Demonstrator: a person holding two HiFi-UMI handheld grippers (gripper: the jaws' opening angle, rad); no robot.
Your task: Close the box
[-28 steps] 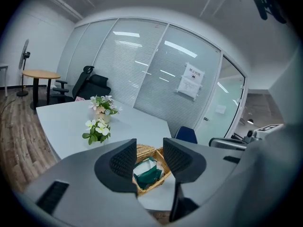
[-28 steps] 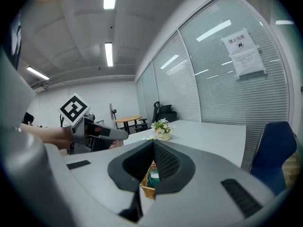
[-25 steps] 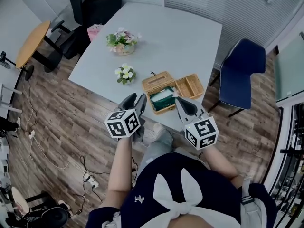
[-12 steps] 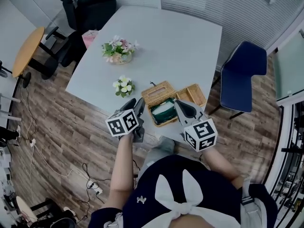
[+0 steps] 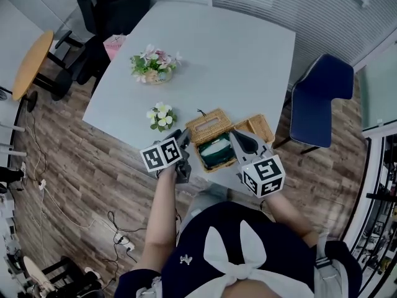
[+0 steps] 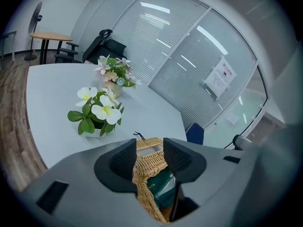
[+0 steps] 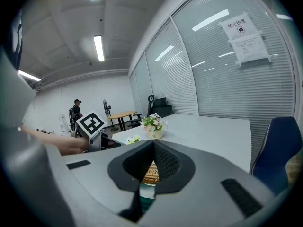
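An open wicker box (image 5: 207, 126) stands at the near edge of the white table (image 5: 217, 54), with a green packet (image 5: 217, 149) showing inside it. My left gripper (image 5: 181, 137) is at the box's left corner. In the left gripper view this gripper (image 6: 150, 148) is open, and the wicker box (image 6: 147, 167) and green packet (image 6: 163, 188) show through the gap; whether it touches the box I cannot tell. My right gripper (image 5: 236, 136) hovers at the box's right side. That gripper (image 7: 153, 143) is shut, with wicker (image 7: 150, 171) visible just beyond the pads.
A small wicker tray (image 5: 255, 128) adjoins the box on the right. A small pot of white flowers (image 5: 161, 117) and a larger bouquet (image 5: 154, 64) stand on the table's left half. A blue chair (image 5: 319, 98) is at the right, black chairs (image 5: 108, 8) at the far left.
Both grippers have moved forward and closed in on the box, the left at its left corner, the right at its right side. The box has not moved on the table.
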